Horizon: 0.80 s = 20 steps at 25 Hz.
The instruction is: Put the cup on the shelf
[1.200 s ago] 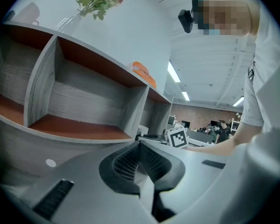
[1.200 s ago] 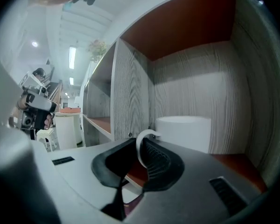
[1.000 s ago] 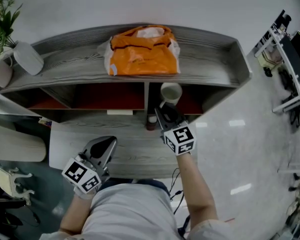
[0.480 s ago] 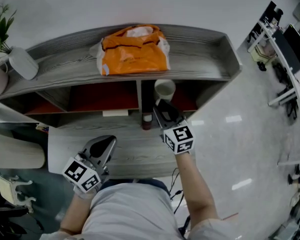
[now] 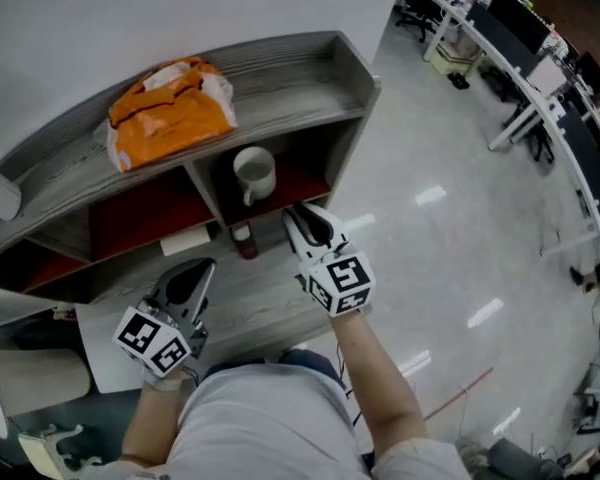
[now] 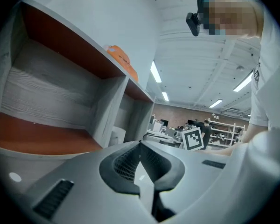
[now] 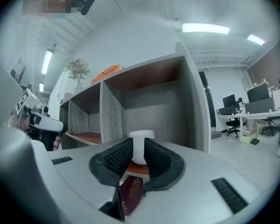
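So my right gripper [image 5: 300, 220] is closing on nothing, cup [image 5: 253, 173] upright dead ahead on the shelf [image 5: 290, 73], left gripper [image 5: 194, 274] shut, farther away.

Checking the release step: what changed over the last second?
The right gripper let go of the cup and drew back; its jaws are closing on nothing. The cup stands in the right compartment of the shelf. The left gripper, shut, and the orange bag stayed put.

White short-sleeved T-shirt [image 5: 255, 418], pale grey left gripper [image 5: 201, 268] and right gripper [image 5: 297, 216], black ribbed pads [image 7: 115, 159], black-and-white marker cubes [image 5: 338, 284]
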Tool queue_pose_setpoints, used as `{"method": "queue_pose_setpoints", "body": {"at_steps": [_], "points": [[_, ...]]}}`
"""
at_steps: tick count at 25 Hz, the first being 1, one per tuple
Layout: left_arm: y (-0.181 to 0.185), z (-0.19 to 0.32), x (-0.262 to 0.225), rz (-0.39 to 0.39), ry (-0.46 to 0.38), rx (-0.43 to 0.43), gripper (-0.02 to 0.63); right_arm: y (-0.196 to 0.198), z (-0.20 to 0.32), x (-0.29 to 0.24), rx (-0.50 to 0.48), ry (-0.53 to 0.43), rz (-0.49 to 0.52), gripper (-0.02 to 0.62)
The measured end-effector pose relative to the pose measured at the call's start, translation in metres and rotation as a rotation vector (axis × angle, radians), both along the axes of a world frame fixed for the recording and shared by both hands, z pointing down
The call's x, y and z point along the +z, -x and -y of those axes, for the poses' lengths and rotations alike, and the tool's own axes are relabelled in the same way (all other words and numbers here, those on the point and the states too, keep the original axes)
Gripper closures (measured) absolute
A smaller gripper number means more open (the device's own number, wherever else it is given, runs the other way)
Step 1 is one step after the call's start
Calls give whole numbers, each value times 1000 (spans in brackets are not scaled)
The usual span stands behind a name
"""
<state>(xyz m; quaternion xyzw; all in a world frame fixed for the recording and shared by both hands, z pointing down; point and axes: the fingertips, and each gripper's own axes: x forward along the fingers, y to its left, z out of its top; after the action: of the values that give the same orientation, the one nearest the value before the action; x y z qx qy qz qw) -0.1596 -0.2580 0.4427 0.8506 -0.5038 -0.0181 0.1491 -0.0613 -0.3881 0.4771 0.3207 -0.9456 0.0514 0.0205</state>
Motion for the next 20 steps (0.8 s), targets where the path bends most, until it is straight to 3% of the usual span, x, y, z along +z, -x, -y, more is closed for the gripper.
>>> {"method": "queue_pose_setpoints", "body": {"at_steps": [11, 20], "points": [[-75, 29, -3, -32, -12, 257, 591, -94, -49, -33, 226, -11, 58, 558], [-118, 39, -2, -42, -26, 371, 591, -141, -82, -36, 336, -9, 76, 561]]}}
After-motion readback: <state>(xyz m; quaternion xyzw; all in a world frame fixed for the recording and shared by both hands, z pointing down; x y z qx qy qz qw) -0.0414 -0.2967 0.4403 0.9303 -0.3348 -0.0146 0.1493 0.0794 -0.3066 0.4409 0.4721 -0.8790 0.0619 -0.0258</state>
